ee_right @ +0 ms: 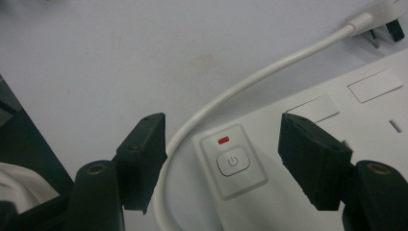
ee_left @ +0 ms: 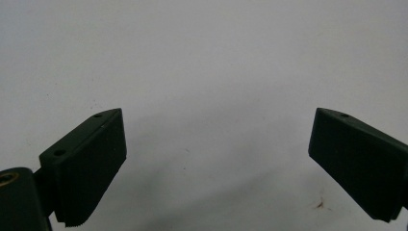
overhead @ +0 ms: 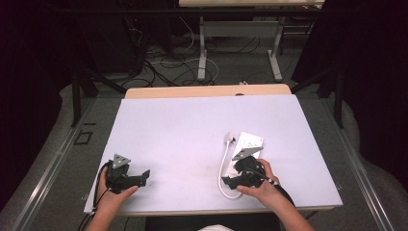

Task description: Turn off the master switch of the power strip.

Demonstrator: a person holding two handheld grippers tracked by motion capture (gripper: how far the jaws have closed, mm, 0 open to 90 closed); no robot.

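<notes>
A white power strip (overhead: 250, 142) lies on the white table (overhead: 192, 130) at the front right, its white cable (overhead: 224, 163) looping to a plug (overhead: 230, 137). In the right gripper view the strip (ee_right: 337, 144) shows a power button (ee_right: 233, 161) with a red mark above it, and the cable (ee_right: 250, 82) curves past it. My right gripper (ee_right: 221, 163) hangs open just over that button end, one jaw on each side. My left gripper (overhead: 143, 177) stands open at the front left with bare table (ee_left: 207, 72) between its jaws.
Beyond the table's far edge the floor holds tangled cables (overhead: 168, 62) and the legs of another table (overhead: 202, 48). Dark curtains (overhead: 29, 57) close in both sides.
</notes>
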